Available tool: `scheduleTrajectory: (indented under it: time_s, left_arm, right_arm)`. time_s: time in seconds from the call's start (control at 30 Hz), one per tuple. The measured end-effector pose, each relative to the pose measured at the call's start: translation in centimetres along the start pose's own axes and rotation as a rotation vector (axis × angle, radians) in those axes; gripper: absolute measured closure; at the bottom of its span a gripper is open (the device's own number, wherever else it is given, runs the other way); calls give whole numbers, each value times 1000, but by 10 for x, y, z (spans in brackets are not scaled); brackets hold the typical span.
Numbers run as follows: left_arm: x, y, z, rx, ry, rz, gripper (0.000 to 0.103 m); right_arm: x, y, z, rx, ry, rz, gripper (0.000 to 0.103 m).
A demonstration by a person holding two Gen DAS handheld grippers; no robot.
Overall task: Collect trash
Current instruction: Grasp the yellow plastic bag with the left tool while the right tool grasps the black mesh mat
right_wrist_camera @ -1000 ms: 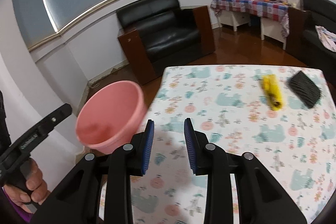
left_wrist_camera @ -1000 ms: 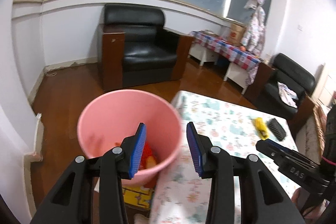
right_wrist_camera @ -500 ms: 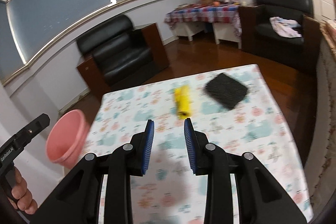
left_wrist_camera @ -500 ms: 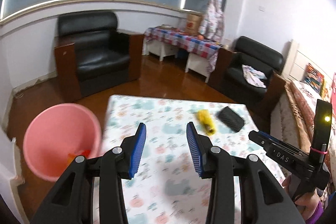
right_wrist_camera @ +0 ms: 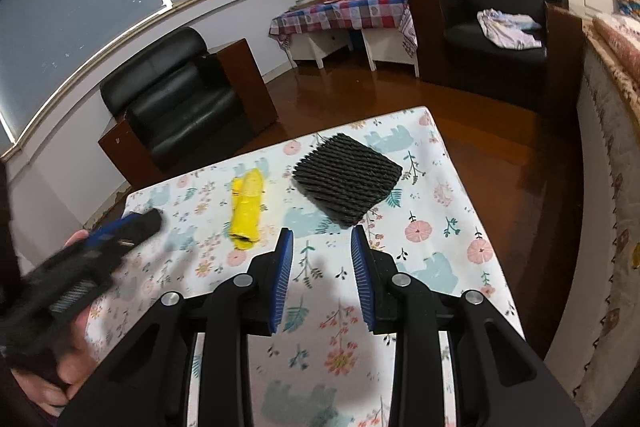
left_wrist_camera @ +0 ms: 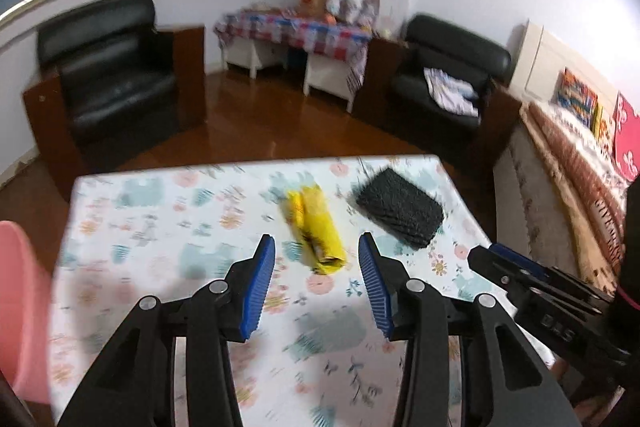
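Note:
A crumpled yellow wrapper (left_wrist_camera: pixel 316 229) lies on the floral tablecloth (left_wrist_camera: pixel 168 227), and a black ribbed foam pad (left_wrist_camera: pixel 400 205) lies to its right. My left gripper (left_wrist_camera: pixel 316 263) is open and empty, above the cloth just short of the wrapper. My right gripper (right_wrist_camera: pixel 322 251) is open and empty, hovering short of the pad (right_wrist_camera: pixel 346 181), with the wrapper (right_wrist_camera: pixel 246 209) to its left. The pink bin (left_wrist_camera: pixel 20 311) shows at the left edge of the left wrist view. Each gripper shows in the other's view: the right one (left_wrist_camera: pixel 532 283) and the left one (right_wrist_camera: pixel 100 239).
Black armchairs (right_wrist_camera: pixel 176 99) stand on the wooden floor beyond the table. A side table with a checked cloth (right_wrist_camera: pixel 344 13) stands at the back. A patterned bed or sofa edge (right_wrist_camera: pixel 612 131) runs along the right. The table's far edge (left_wrist_camera: pixel 256 165) is close behind the trash.
Both grippers have swung right, away from the pink bin and toward the yellow wrapper and black pad, which are now closer. Both jaws stay open.

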State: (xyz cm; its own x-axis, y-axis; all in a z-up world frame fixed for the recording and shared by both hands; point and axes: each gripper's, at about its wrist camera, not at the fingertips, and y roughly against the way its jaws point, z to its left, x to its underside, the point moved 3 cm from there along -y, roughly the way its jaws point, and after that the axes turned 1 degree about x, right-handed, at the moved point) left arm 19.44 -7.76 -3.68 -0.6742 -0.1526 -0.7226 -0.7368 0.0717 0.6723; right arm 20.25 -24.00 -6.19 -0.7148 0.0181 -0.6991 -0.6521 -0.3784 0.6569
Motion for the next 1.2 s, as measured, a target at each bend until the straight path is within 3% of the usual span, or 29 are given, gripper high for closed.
scheduleTrajectory:
  time_s: [0.2, 0.27, 0.4, 0.47, 0.53, 0.63, 0.9, 0.97, 1.07, 1.2]
  left_arm:
    - [4, -60, 0, -25, 17, 85, 60]
    - [4, -71, 1, -35, 20, 97, 60]
    - [5, -88, 8, -71, 38, 118, 60]
    - [8, -93, 12, -82, 43, 125, 68]
    - [9, -96, 14, -75, 38, 122, 83]
    - [8, -94, 13, -73, 17, 99, 93]
    - [9, -71, 24, -28, 36, 83, 99]
    - [11, -64, 28, -17, 48, 82, 99]
    - [14, -51, 34, -6, 62, 73, 99]
    - [17, -29, 43, 11, 73, 53, 99]
  right_arm:
    - [-6, -25, -7, -5, -3, 8, 68]
    - [-9, -29, -7, -13, -6, -3, 62]
    - [-15, -45, -4, 11, 3, -2, 61]
    - [-17, -54, -4, 33, 8, 10, 61]
    - [-19, -63, -4, 46, 19, 32, 61]
    - [-22, -79, 0, 76, 56, 75, 61]
    - [-15, -92, 8, 141, 131, 104, 62]
    - [-14, -90, 8, 153, 128, 103, 77]
    - [-13, -86, 6, 141, 102, 106, 87]
    - [-10, -73, 8, 95, 66, 105, 90]
